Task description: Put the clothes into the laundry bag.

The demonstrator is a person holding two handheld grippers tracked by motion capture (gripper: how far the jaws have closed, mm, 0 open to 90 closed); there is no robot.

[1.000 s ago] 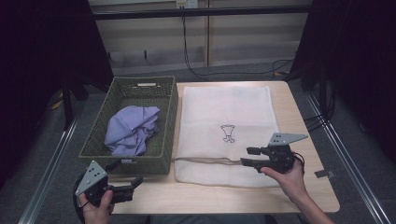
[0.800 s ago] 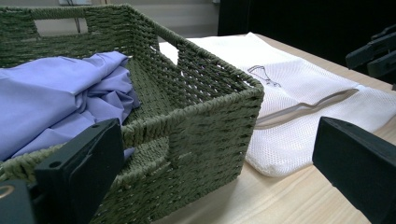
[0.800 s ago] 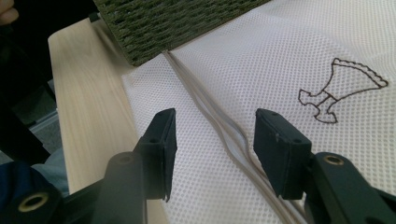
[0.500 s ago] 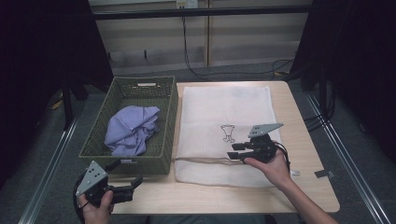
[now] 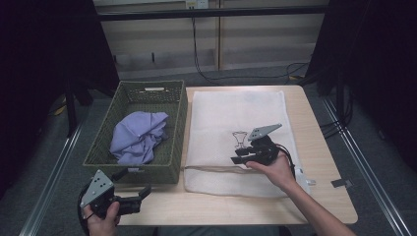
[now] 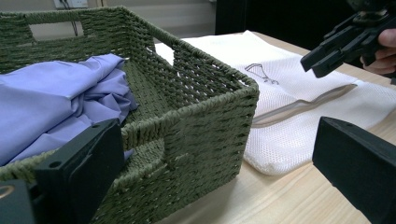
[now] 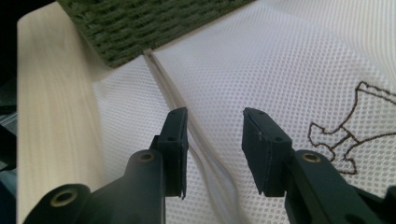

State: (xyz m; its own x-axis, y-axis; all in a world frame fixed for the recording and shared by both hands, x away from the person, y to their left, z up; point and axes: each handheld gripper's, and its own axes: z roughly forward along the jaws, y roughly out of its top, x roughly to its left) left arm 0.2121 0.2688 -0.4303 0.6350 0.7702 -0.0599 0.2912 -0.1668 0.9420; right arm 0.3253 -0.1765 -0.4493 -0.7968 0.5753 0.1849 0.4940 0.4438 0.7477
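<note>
1. The white mesh laundry bag [image 5: 236, 128] lies flat on the right half of the table [image 5: 324, 196], just beside the green woven basket [image 5: 174, 164]. Its zipper seam [image 7: 187, 126] runs along the edge closest to the person, so the long axis of the seam goes from left to right across the table.

2. In the right gripper view this seam passes between the two black jaws, from the basket corner at the top down toward the camera. The jaws stand apart, one on each side of the seam, and nothing is caught between them.

3. The right gripper [image 5: 241, 158] is therefore the one nearer to the bag: it hangs low over the seam, near the printed hanger drawing [image 5: 239, 139], and points to the left, along the seam toward the basket.

4. The left gripper [image 5: 140, 195] is at the near left corner of the table, in front of the basket and well apart from the bag. Its jaws are wide open and empty.

5. My judgement is that the coming move is a pinch on the seam or on the zipper pull. I cannot make out the pull itself.

6. The purple cloth [image 5: 137, 137] lies crumpled inside the basket, untouched.
</note>
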